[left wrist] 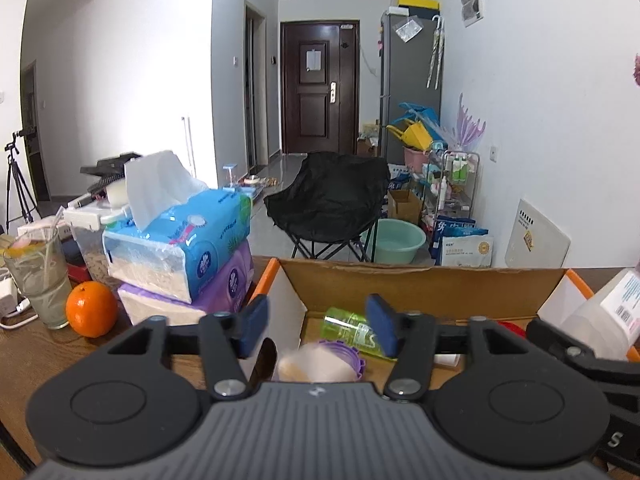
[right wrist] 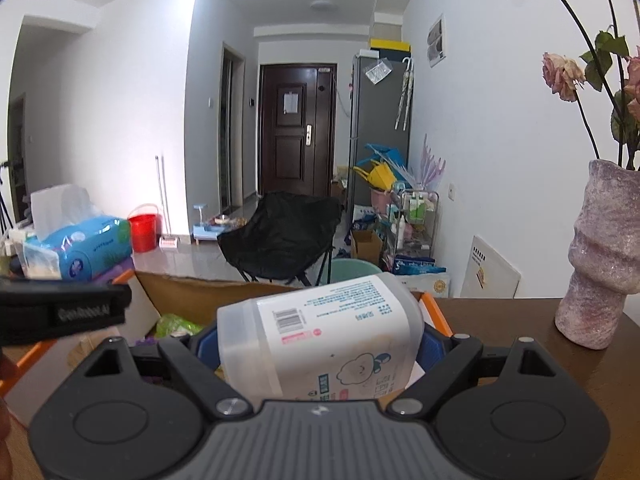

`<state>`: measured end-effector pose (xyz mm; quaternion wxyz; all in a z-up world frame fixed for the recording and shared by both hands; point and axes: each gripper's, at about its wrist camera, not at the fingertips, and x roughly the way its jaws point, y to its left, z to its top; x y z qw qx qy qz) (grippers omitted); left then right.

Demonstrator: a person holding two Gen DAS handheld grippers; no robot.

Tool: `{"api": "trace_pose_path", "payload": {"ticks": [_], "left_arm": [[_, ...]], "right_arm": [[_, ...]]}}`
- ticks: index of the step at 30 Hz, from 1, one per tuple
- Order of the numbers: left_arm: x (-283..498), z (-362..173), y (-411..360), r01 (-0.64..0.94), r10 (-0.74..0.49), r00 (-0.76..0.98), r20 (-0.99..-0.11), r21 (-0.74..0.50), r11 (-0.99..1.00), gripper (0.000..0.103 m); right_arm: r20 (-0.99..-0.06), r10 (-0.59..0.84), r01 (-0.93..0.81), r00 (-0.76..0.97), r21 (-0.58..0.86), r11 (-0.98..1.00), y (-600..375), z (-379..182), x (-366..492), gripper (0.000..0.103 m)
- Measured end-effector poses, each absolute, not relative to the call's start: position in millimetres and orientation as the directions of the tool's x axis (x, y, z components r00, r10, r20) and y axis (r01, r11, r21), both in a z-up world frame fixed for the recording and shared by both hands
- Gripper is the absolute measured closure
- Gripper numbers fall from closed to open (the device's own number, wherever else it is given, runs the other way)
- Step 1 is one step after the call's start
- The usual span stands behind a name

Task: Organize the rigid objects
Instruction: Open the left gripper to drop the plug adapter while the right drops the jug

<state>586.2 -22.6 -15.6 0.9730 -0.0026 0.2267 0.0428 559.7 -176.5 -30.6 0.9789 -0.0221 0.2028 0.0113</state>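
White bottle [right wrist: 320, 332] is gripped sideways by the right claw [right wrist: 320, 356] over the cardboard box [left wrist: 420, 284]. Nothing is held by the open left claw [left wrist: 318, 330], above a green bottle [left wrist: 348, 326].

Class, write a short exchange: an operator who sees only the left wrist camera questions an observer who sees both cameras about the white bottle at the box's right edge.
Operator: Is the white bottle held?
Observer: Yes. The right gripper pinches it between its blue pads, tilted on its side.
Operator: Anything on the table to the right of the box?
Observer: A pink vase with dried roses stands there, apart from the box.
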Motion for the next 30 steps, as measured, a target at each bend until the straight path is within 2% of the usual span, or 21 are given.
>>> {"api": "trace_pose_path", "payload": {"ticks": [1, 2, 5, 12, 30], "left_arm": [[583, -14, -23, -0.09, 0.09, 0.9, -0.427, 0.02, 0.996, 0.016], [580, -12, -23, -0.099, 0.102, 0.906, -0.41, 0.028, 0.995, 0.013], [575, -8, -19, -0.104, 0.103, 0.913, -0.395, 0.02, 0.994, 0.001], [573, -4, -14, -0.126, 0.121, 0.909, -0.4, 0.013, 0.992, 0.0], [554, 1, -11, -0.128, 0.129, 0.906, -0.403, 0.028, 0.991, 0.0]], "right_arm": [[-0.397, 0.007, -0.029, 0.918, -0.05, 0.998, -177, -30, 558, 0.011], [-0.397, -0.004, -0.021, 0.918, -0.058, 0.998, -178, -29, 557, 0.002], [-0.394, -0.009, -0.01, 0.919, -0.046, 0.999, -184, -25, 551, 0.0], [-0.394, 0.003, -0.005, 0.919, -0.002, 1.0, -194, -20, 546, 0.0], [-0.361, -0.022, 0.026, 0.932, 0.006, 1.0, -209, -9, 522, 0.0]]}}
